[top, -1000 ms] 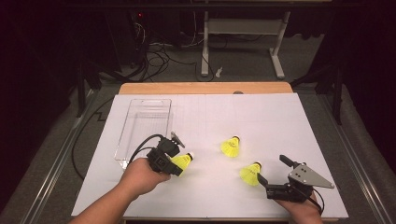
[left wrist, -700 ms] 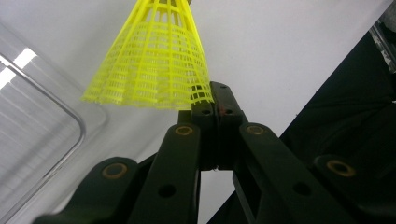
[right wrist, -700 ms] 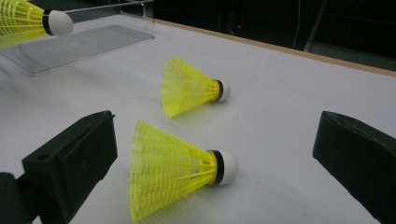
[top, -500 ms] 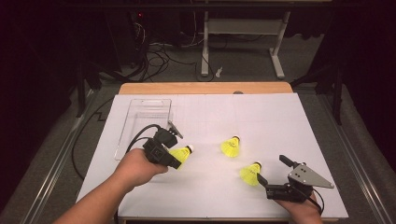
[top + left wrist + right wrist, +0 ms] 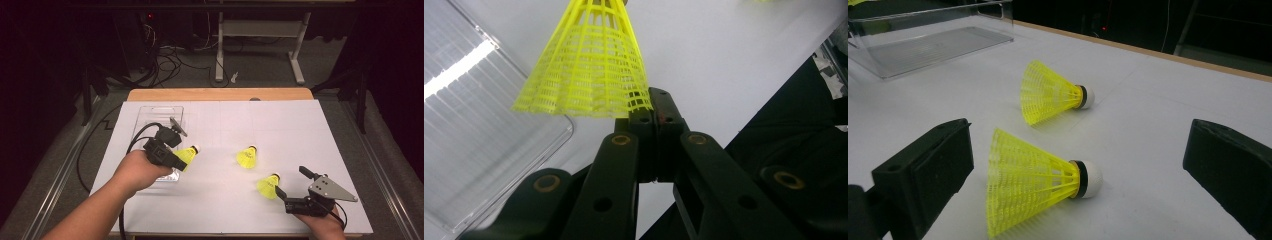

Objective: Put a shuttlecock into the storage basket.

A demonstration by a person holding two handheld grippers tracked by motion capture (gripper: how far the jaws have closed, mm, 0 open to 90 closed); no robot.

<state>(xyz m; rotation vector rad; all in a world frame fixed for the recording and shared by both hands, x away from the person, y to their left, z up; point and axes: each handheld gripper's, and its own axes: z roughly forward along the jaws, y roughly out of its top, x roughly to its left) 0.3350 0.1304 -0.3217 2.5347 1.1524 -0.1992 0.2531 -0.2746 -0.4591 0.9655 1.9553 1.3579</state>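
A white paper-covered table (image 5: 300, 125) carries everything here. At its left side lies a clear, shallow rectangular plastic tray (image 5: 150, 114), ribbed on the bottom and with nothing visibly in it. Just right of the tray's near end, the left gripper (image 5: 184, 161) holds a yellow mesh-skirted plastic shuttlecock with a white cork tip (image 5: 589, 65), its jaws pressed fully together on the rim of the skirt, the tip pointing right and away. The right gripper (image 5: 289, 181) rests at the near right corner with its jaws spread wide, and a second yellow shuttlecock (image 5: 1038, 182) lies on its side between them, untouched. A third yellow shuttlecock (image 5: 1053, 95) lies near the table's middle, a little farther off. These shuttlecocks look very light and springy; the lattice skirt probably gives and can crease under a hard pinch, while the cork tip is rounded and could slip. A gentle pinch on the skirt edge seems the surest hold.
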